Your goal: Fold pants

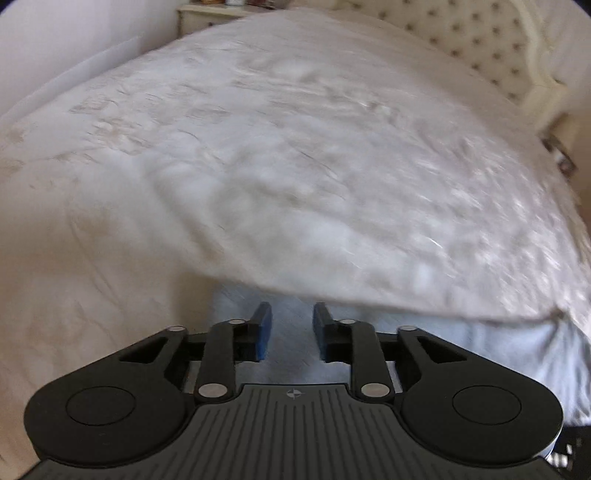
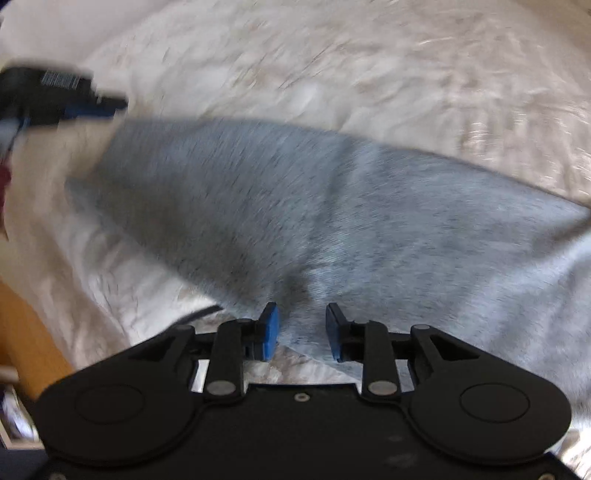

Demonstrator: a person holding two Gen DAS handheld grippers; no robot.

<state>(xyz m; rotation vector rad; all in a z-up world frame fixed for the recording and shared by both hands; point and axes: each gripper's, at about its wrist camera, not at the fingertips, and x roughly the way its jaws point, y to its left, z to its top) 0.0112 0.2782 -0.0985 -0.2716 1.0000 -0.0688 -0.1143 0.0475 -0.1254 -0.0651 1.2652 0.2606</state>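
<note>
Lying spread out on the bed [image 2: 424, 66]: grey pants [image 2: 332, 206], soft and fuzzy, reaching from the far left across to the right edge in the right wrist view. Showing a crease down the middle of the cloth. Resting on a white bedspread [image 1: 280, 155] with a faint pattern, all a bit blurry.

Hovering low over the near edge of the pants: the right tool [image 2: 302, 330], its blue pads [image 2: 270, 332] standing apart with a gap between them. Holding nothing; only grey cloth and a bit of bedspread showing in the gap.

Showing up at the far left of the right wrist view: the left tool [image 2: 92, 107], black and blue, very blurry, just beside the far left end of the pants. Too smeared there to tell if touching.

Looking out across the bed in the left wrist view: the left tool [image 1: 291, 330] with its blue pads [image 1: 264, 332] also apart and gripping nothing. Peeking out just ahead of the pads: a pale grey strip of the pants [image 1: 480, 343], running off to the right under the near edge of the bedspread.

Standing at the far end of the bed: a cream tufted headboard [image 1: 461, 40]. Sitting in the far left corner: a small pale nightstand [image 1: 207, 14].
</note>
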